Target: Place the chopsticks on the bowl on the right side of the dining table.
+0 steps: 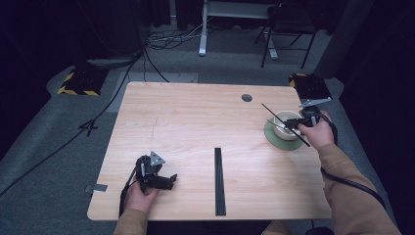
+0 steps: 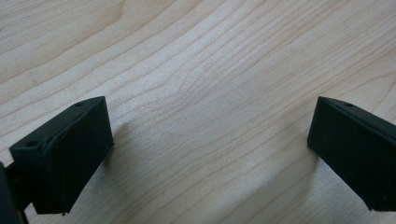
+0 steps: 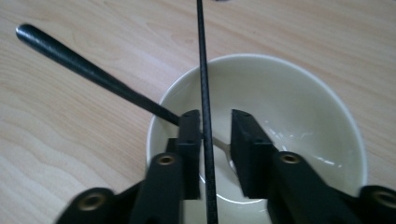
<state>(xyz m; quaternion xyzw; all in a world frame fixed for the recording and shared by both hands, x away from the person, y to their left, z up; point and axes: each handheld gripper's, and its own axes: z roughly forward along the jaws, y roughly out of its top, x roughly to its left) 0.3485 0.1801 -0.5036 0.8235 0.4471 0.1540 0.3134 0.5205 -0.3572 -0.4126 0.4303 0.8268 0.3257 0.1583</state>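
Observation:
A cream bowl (image 3: 289,102) stands on a green saucer (image 1: 274,139) at the table's right side. In the bowl rests a spoon with a black handle (image 3: 93,72) leaning out over the rim. A thin black chopstick (image 3: 204,70) runs between the jaws of my right gripper (image 3: 215,135), close against one jaw and apart from the other, so the pads do not clamp it. From above, the chopstick (image 1: 268,109) lies slantwise across the bowl (image 1: 288,117) under my right gripper (image 1: 295,125). My left gripper (image 1: 169,181) rests near the table's front left, open and empty, over bare wood (image 2: 210,140).
A long black strip (image 1: 219,181) lies on the table in front of the middle. A round cable hole (image 1: 246,98) sits at the back right of the tabletop (image 1: 195,117). Beyond the table are cables, a desk leg and a chair.

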